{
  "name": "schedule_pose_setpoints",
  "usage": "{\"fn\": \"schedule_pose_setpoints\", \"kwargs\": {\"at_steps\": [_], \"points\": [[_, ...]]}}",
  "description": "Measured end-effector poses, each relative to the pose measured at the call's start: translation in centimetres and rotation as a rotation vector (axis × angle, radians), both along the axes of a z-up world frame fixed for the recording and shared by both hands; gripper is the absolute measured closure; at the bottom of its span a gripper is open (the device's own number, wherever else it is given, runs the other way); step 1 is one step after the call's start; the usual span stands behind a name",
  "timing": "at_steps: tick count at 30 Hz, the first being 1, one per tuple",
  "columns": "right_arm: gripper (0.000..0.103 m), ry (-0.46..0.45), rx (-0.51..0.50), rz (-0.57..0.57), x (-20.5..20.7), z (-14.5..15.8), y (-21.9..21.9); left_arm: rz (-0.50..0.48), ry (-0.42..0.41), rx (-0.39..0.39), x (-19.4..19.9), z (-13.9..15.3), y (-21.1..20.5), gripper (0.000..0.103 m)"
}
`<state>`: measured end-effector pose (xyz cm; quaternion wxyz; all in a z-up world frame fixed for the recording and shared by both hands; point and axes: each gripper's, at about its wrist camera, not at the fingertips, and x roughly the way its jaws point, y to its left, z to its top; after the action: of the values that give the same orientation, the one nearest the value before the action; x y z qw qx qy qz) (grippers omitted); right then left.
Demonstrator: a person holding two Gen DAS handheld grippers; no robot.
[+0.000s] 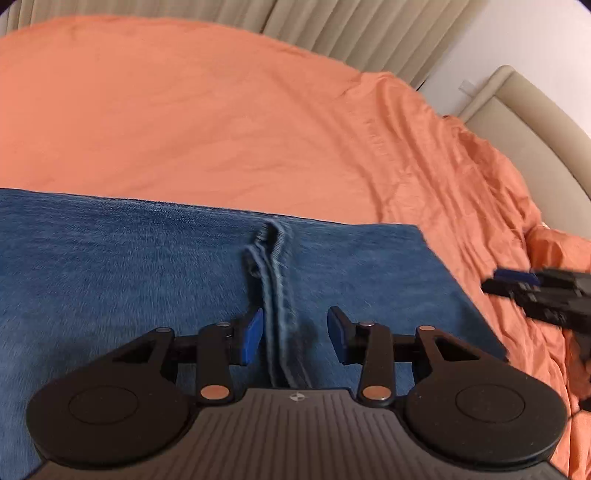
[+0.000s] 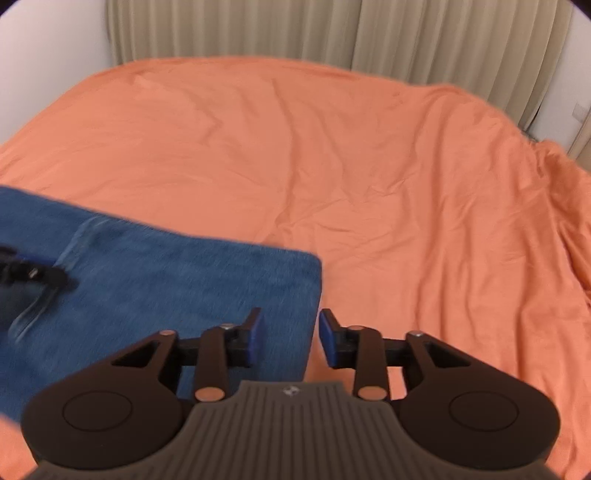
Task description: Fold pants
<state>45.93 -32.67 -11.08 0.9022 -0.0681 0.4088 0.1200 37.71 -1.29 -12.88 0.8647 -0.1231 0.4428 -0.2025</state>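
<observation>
Pants: we see the blue jeans point(image 1: 147, 266) lying flat on the orange bedspread point(image 1: 184, 110), with a straight edge on the right and a seam ridge point(image 1: 275, 280) running up the middle.
Left gripper point(image 1: 295, 336): we find it over the denim, jaws parted, the seam ridge between the pads but not pinched.
Right gripper point(image 2: 290, 338): we note jaws parted, straddling the jeans' right edge, gripping nothing.
Backdrop: we see beige curtains point(image 2: 258, 29) and a padded headboard point(image 1: 535, 107).

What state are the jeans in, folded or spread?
Folded, apparently. The jeans lie as a compact block on the orange bedsheet with a squared corner; layers underneath aren't visible.
</observation>
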Motion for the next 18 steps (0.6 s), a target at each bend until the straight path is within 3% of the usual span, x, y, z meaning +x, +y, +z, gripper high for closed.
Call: {"fn": "schedule_pose_setpoints", "kwargs": {"at_steps": [7,12,14,15,16,18], "points": [[0.056,-0.055,0.014,-0.013,-10.2,0.0,-0.1,-0.043,-0.034,0.068,-3.6,0.6,-1.8,0.058],[0.060,0.005,0.020,-0.106,-10.1,-4.8,0.1,0.002,0.029,0.093,-3.1,-1.6,-2.4,0.060],[0.065,0.016,0.059,-0.179,-9.1,-5.9,-0.5,0.040,0.076,0.103,-2.6,-2.4,-2.1,0.068],[0.073,0.012,0.091,-0.207,-8.6,-6.1,-0.8,0.055,0.093,0.108,-2.3,-2.7,-1.9,0.069],[0.091,0.007,0.121,-0.220,-8.2,-6.1,-1.1,0.058,0.099,0.111,-2.2,-2.8,-1.8,0.070],[0.099,-0.011,0.155,-0.208,-8.2,-5.5,-1.3,0.050,0.097,0.157,-2.1,-2.9,-2.1,0.072]]}}
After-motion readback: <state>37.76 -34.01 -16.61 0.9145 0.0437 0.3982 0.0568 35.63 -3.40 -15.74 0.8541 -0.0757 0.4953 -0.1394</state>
